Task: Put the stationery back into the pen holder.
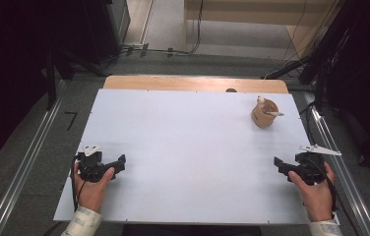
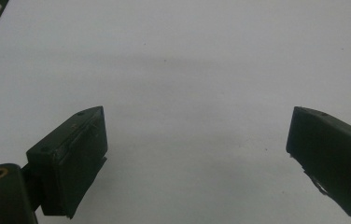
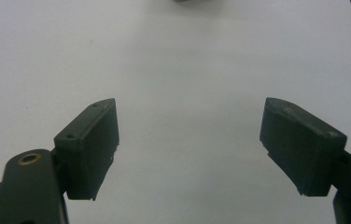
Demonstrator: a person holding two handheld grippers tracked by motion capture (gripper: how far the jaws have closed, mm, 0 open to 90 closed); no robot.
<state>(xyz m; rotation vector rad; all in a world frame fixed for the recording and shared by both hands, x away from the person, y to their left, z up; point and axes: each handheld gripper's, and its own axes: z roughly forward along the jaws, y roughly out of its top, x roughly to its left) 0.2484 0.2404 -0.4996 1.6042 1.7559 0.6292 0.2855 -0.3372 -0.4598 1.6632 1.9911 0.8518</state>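
Black left gripper (image 1: 119, 163) low, agape, empty | right gripper (image 1: 278, 164) low, agape, empty

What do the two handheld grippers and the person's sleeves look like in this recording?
Both the left gripper and the right gripper are black, each with two blocky jaws, brass-coloured pivot bushings, a grey three-cornered plate on top and a black cable. The sleeves are light, whitish cuffs.

Grippers: two, a left gripper (image 1: 120, 162) and a right gripper (image 1: 277, 163), one in each hand
Cups: one brown cup (image 1: 263, 113)
Sticks in the cup: one white stick (image 1: 273, 113)
Benches: one white bench (image 1: 183, 147)
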